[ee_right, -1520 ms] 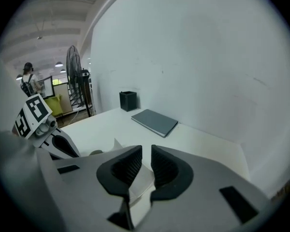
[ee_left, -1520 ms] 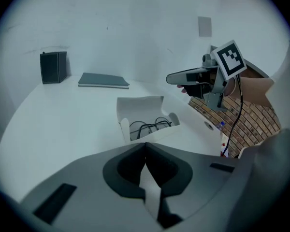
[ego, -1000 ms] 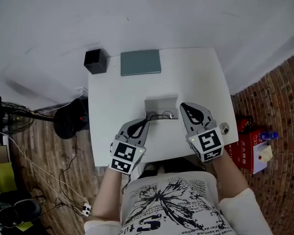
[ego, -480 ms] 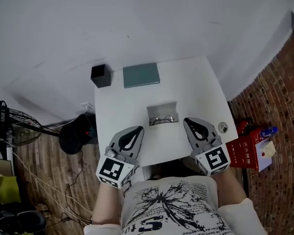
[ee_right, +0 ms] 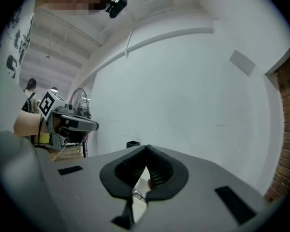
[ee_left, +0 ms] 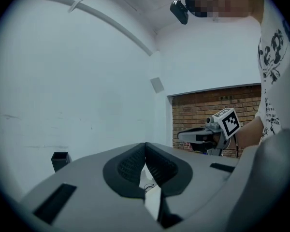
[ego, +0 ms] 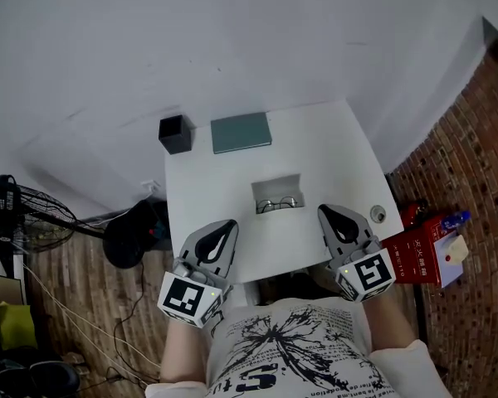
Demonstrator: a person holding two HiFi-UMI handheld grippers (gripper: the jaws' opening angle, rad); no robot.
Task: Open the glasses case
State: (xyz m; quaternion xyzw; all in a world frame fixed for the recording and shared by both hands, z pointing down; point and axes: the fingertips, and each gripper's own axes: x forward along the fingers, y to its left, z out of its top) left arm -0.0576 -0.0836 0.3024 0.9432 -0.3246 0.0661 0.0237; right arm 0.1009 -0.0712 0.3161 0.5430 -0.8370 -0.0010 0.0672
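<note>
The grey glasses case (ego: 277, 184) lies open in the middle of the white table (ego: 332, 148), its lid up at the far side. A pair of wire-rimmed glasses (ego: 279, 203) rests in it. My left gripper (ego: 227, 225) hovers over the table's near edge, left of the case and apart from it. In the left gripper view its jaws (ee_left: 145, 144) meet at the tips with nothing between them. My right gripper (ego: 326, 215) hangs near the front right, also apart from the case. Its jaws (ee_right: 146, 148) are shut and hold nothing.
A teal flat box (ego: 241, 132) and a black cube (ego: 175, 133) sit at the table's far edge. A small round object (ego: 378, 215) lies near the right front corner. On the floor stand a red box (ego: 423, 251) at the right and a fan (ego: 17, 210) at the left.
Both grippers have drawn back from the case toward the person and risen. The left jaws, which were at the case's front edge, are now well short of it. The case stays open.
</note>
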